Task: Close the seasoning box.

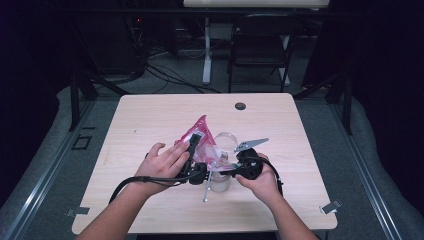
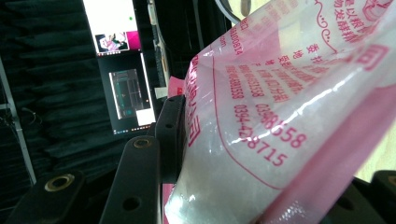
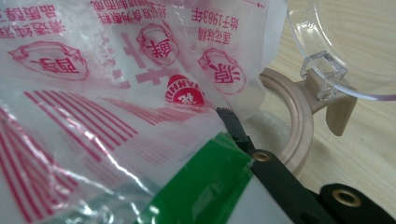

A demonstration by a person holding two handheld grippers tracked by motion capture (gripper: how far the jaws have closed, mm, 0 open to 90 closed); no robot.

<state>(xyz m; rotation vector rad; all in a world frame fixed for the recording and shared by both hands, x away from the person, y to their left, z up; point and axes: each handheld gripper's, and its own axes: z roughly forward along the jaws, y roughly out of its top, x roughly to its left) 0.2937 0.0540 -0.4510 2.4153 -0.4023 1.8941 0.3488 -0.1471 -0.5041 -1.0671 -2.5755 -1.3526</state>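
A pink-and-clear plastic bag (image 1: 199, 137) printed with red characters is held up over the middle of the counter (image 1: 150, 120), its pink top corner pointing away from the person and its lower end over a clear jar (image 1: 220, 180) that stands near the counter's front edge. White granular stuff shows through the film in the left gripper view (image 2: 219, 186). The left gripper (image 1: 196, 145) has the bag's body squeezed between its partly closed jaws, the film bulging around the black pad in its own view. The right gripper (image 1: 239, 162) is pinched tight on the bag's lower edge; in its view the thin film (image 3: 116, 116) and a green strip (image 3: 205, 182) lie against the black jaw. Just past that jaw sit the jar's beige rim ring (image 3: 292, 126) and its clear hinged lid (image 3: 345, 42), flipped open. Both hands (image 1: 162, 162) steady the grippers from the near side. Farther back on the counter lies a small dark round cap (image 1: 240, 106), well apart from the work. Beyond the counter a folding chair (image 1: 260, 47) stands on the grey floor.
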